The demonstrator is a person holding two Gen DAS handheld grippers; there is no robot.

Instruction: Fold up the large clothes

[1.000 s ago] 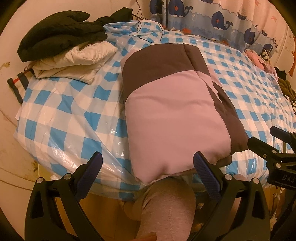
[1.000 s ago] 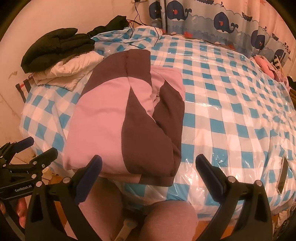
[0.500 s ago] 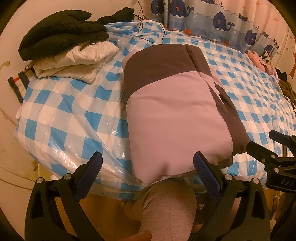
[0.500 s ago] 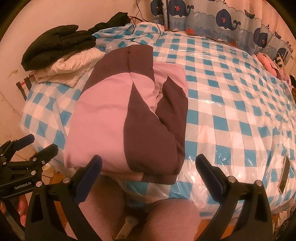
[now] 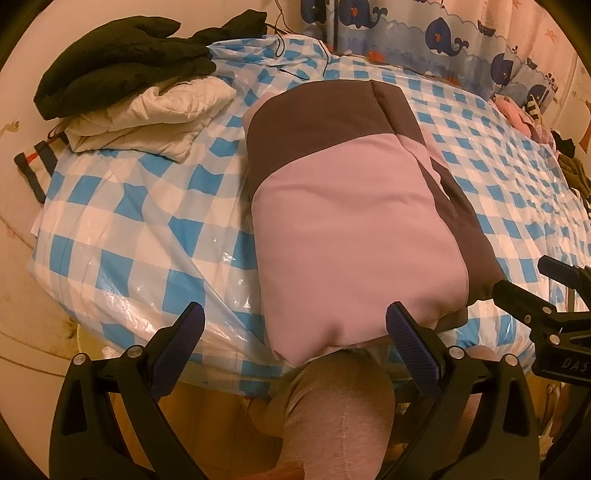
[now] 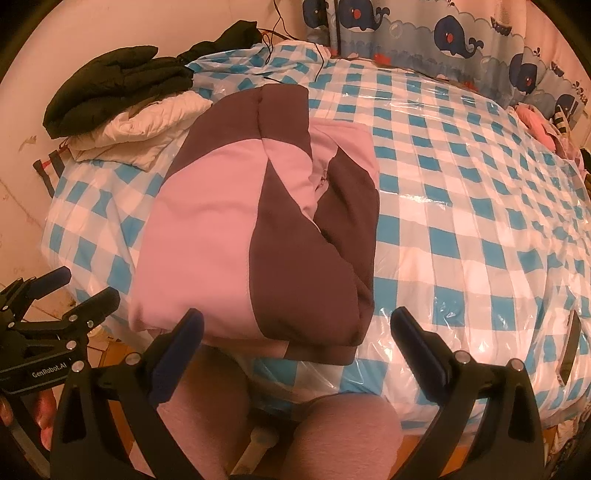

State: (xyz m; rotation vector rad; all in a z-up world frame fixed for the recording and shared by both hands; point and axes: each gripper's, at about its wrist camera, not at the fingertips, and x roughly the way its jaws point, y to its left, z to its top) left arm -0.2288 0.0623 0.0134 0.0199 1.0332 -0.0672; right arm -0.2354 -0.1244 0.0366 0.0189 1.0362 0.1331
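A folded pink and dark brown jacket (image 5: 351,206) lies lengthwise on the blue-checked bed (image 5: 129,221), its near end hanging slightly over the bed's front edge. In the right wrist view the jacket (image 6: 236,240) shows a brown sleeve folded across its right half. My left gripper (image 5: 293,332) is open, held just short of the jacket's near end, gripping nothing. My right gripper (image 6: 295,332) is open too, its left fingertip (image 6: 184,332) in front of the jacket's hem. Each gripper appears at the edge of the other's view.
A stack of folded clothes, black jacket (image 5: 122,59) over a white one (image 5: 155,118), sits at the bed's far left corner. A whale-print curtain (image 6: 443,33) hangs behind. Pink items (image 6: 535,125) lie at the far right. The person's knees (image 6: 280,424) press against the bed edge.
Both grippers stay open and nearly still. The right wrist view has shifted slightly, bringing the jacket a little closer to its fingers.
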